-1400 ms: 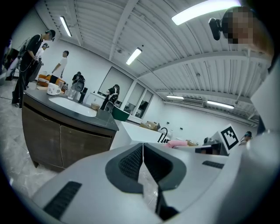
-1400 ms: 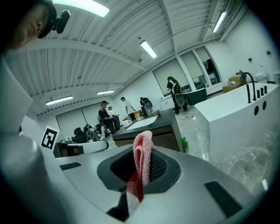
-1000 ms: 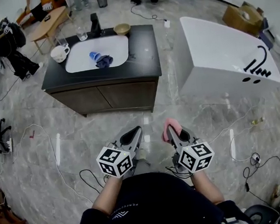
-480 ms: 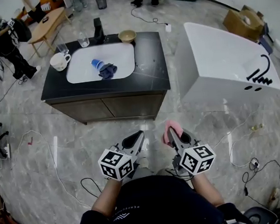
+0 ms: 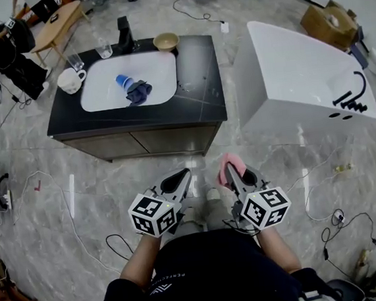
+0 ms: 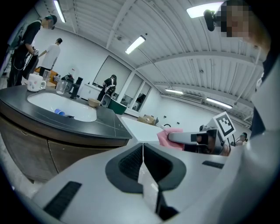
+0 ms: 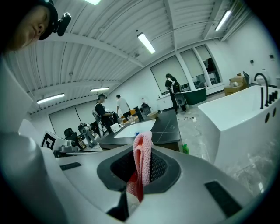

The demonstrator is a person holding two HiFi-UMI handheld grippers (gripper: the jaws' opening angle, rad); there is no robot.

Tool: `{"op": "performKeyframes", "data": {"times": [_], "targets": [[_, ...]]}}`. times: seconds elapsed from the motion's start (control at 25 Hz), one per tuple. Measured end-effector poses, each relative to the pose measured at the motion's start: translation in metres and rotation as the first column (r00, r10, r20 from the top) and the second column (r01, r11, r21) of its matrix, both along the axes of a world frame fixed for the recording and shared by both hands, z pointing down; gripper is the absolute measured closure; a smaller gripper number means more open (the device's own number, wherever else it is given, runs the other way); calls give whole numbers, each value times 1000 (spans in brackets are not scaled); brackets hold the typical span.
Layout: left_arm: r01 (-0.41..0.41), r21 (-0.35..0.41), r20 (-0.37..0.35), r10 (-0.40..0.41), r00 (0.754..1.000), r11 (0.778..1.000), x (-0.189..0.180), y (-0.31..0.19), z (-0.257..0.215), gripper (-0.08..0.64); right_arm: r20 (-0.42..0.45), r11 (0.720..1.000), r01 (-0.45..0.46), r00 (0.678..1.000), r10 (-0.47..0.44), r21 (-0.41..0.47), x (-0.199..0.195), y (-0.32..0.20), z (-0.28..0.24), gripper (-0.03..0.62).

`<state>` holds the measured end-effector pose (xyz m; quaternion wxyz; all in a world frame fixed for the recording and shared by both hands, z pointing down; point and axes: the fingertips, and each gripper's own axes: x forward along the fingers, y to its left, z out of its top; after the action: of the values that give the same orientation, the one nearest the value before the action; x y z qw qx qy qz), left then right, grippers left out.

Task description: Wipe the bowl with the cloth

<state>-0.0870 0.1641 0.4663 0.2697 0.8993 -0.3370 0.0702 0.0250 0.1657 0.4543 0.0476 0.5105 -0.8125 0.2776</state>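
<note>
Well, in the head view I stand on the floor, well apart from the dark table [image 5: 198, 79]. The tan bowl [image 5: 165, 41] sits at the table's far edge, just beside the white sink [image 5: 103, 98]. A blue cup [image 5: 123, 81] and a dark rag [image 5: 139, 92] lie in the sink, and a white mug [image 5: 70, 80] stands at its left. My left gripper [image 5: 180, 175] and my right gripper [image 5: 228, 169] are low in front of me, side by side, both aimed at the table. A pink cloth [image 5: 231, 163] pokes out of the right one. In the left gripper view, the fingers of my left gripper [image 6: 142, 153] are pressed together with nothing between them. The bowl [image 6: 93, 102] looks small and far off on the table [image 6: 105, 127]. My right gripper [image 6: 171, 138] shows at the side with the cloth [image 6: 162, 138] at its tip. In the right gripper view, the fingers of my right gripper [image 7: 141, 162] are clamped on the cloth [image 7: 143, 148], which stands up folded between them. The bowl [image 7: 152, 115] is far back on the table [image 7: 168, 129]. So I think I am at the step of bringing the cloth to the bowl, and no wiping has begun. Next I need to get close to the table and reach over to its far edge. My left fingers should likely open to hold the bowl steady. Then I can rub the cloth inside it.
</note>
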Motion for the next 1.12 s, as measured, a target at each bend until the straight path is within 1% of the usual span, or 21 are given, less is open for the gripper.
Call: {"op": "performKeyframes", "data": {"times": [0.08,0.2,0.4,0.52,0.64,0.88,1.0,1.12], "targets": [[14,-3,8,-14,1000,1000,7,-12,1,548,-2,1000,18,1000,-18,3,7,-13,0,546],[39,0,0,-39,999,999,25,-32,-4,548,4,999,51,999,-51,4,22,-34,-1,546],[52,16,3,-52,999,999,60,-70,-6,548,9,995,97,995,-98,12,47,-75,-1,546],[65,21,-3,-65,998,998,76,-88,-5,548,21,991,131,991,-131,14,57,-95,0,546],[70,24,7,-70,998,997,89,-100,-2,548,35,987,160,987,-160,12,64,-108,2,546],[87,33,20,-88,996,996,109,-117,2,548,45,978,207,977,-207,11,77,-128,6,546],[86,35,20,-87,996,996,110,-123,1,548,53,977,214,975,-215,8,78,-135,7,546],[91,45,9,-92,996,995,109,-132,-3,548,42,974,226,973,-226,10,75,-145,6,546]]}}
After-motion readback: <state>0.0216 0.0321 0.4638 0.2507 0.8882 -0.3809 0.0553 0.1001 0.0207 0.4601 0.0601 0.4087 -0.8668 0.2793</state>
